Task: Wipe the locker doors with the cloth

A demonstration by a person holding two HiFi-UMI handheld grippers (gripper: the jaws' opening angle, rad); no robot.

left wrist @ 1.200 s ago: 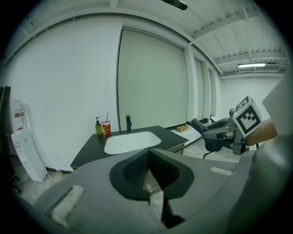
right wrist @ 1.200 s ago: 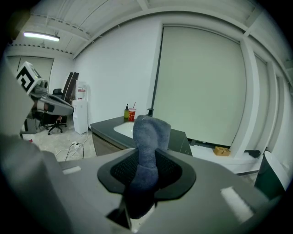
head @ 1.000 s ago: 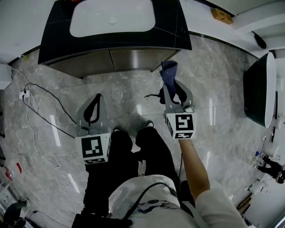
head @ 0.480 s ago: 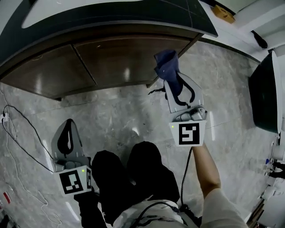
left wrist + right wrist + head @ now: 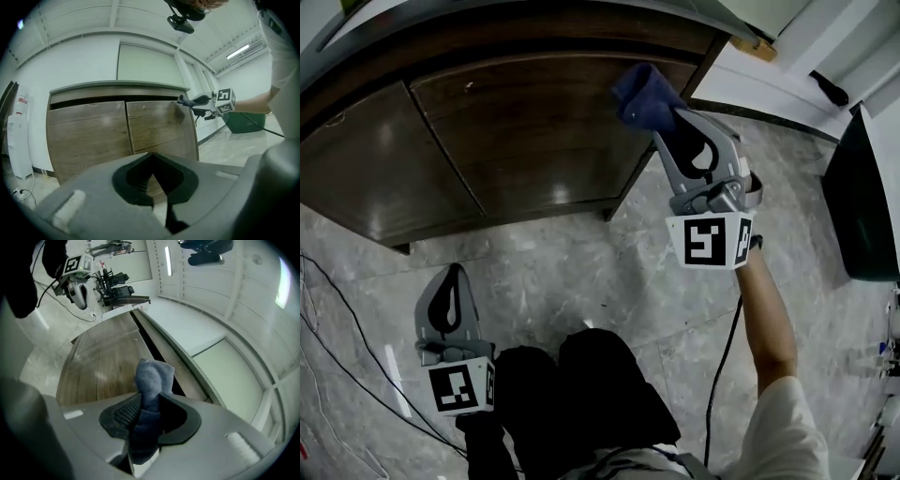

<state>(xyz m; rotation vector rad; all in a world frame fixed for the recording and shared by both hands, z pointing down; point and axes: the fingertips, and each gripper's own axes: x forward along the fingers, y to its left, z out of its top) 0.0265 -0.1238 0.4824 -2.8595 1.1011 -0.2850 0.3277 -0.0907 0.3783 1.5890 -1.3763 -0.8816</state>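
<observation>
Between the pads of the right gripper [image 5: 664, 124]: one cloth [image 5: 642, 94], dark blue, bunched, its free end sticking out past the fingertips. The right gripper view shows the gripper [image 5: 149, 405] clamped on the cloth [image 5: 151, 378], with a fold rising above the jaws and a tail hanging below them.

Position of cloth: at the upper right corner of the right locker door [image 5: 544, 131]. Whether it touches the door or sits just off the surface cannot be told.

Locker doors: two, brown wood grain, side by side, closed, with a thin vertical seam between them. The left door [image 5: 366, 169] lies well apart from the cloth. From the left gripper view, the left door [image 5: 86, 136] and right door [image 5: 157, 126] stand upright under a dark top edge.

Left gripper [image 5: 450, 274]: low, near the floor [image 5: 581, 262], in front of the doors and apart from them. Its jaws [image 5: 152, 158] are together at the tips, with nothing between them.

Marker cubes: one on each gripper, right [image 5: 708, 239] and left [image 5: 459, 386].

Person: bare forearm [image 5: 769, 319] behind the right gripper, dark trouser legs [image 5: 591, 394] at bottom centre.

Floor: grey marble-pattern tiles, with a thin dark cable [image 5: 356, 347] trailing across the lower left.
</observation>
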